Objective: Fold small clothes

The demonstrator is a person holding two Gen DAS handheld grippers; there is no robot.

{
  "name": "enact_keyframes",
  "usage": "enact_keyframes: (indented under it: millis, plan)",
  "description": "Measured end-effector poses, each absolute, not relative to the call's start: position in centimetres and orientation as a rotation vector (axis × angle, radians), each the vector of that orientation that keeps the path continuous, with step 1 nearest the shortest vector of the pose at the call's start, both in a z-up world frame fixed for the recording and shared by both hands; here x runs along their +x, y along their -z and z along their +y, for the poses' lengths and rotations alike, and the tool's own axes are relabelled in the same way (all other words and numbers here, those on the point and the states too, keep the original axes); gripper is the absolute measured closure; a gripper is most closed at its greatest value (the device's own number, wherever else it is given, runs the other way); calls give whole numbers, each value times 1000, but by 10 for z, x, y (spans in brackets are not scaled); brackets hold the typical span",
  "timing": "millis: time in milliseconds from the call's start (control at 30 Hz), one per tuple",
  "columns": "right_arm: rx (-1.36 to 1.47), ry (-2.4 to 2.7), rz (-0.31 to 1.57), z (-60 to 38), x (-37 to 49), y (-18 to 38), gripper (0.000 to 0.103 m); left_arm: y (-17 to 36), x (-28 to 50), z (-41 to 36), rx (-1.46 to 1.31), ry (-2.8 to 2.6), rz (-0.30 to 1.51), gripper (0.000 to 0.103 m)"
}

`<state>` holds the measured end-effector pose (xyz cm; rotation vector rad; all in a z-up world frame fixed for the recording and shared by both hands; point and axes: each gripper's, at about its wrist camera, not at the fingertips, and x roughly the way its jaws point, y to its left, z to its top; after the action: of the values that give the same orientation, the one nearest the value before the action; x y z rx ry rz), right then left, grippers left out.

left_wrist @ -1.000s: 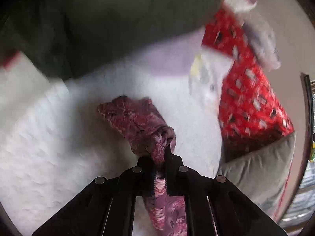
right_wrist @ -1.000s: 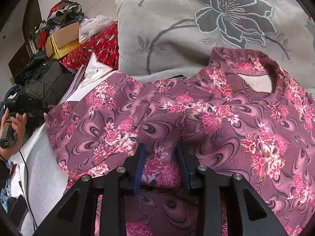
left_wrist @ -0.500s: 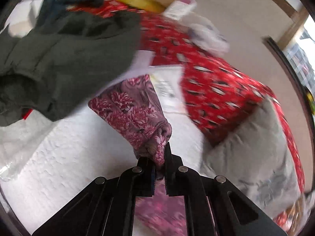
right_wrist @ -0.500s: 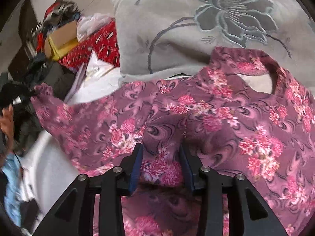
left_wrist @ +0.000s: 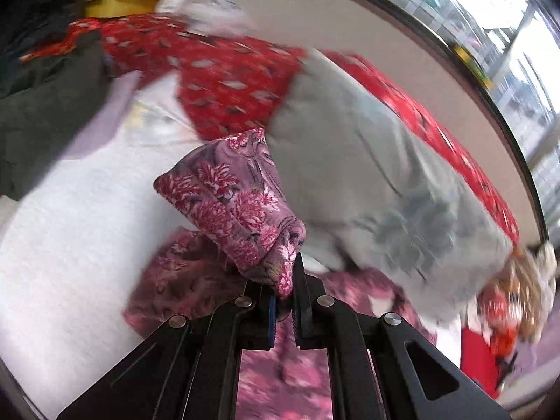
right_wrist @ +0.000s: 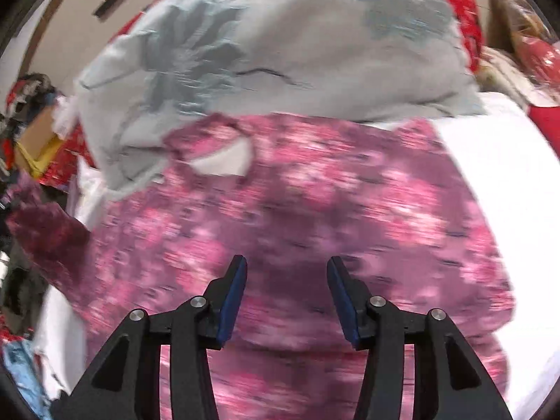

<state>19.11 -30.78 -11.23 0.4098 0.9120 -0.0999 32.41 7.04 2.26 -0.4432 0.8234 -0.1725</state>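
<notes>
A white bed sheet (right_wrist: 497,175) carries a grey floral pillow (right_wrist: 280,45) and, just below it, the pink floral top (right_wrist: 315,210) — spread flat, blurred. The left hand-held gripper (left_wrist: 284,301) clenches a lifted sleeve (left_wrist: 231,199) of it; the right hand-held gripper (right_wrist: 287,294) hovers released — fingers apart.

1. Your right wrist view smears the floral top (right_wrist: 315,210); its print reads only as pink and purple streaks.
2. The top's lower hem runs behind the right gripper (right_wrist: 286,297) and off the bottom edge.
3. In your left wrist view, the grey pillow (left_wrist: 367,182) is blurred, and so is its pattern.
4. The fabric pinched in the left gripper (left_wrist: 284,301) hides the inner faces of its fingers.
5. The clutter at far right (left_wrist: 518,301) is too blurred to name.
</notes>
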Motion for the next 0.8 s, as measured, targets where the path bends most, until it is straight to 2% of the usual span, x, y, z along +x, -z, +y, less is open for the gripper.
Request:
enact_keyframes:
  millis: [333,467,633,800]
  plan:
    - [324,178,940,-351,161,133,54,4,317,-57,-278,318,960,98]
    - [252,162,937,-340,164,135,49,34,322,-95,-213,343,1044,98]
    - [240,152,903,-335,158,139,45,73,341,-108,-194,309,1158,96]
    - [233,146,885,-332,156,141,40,103,347,-112,-203,299,1228,86]
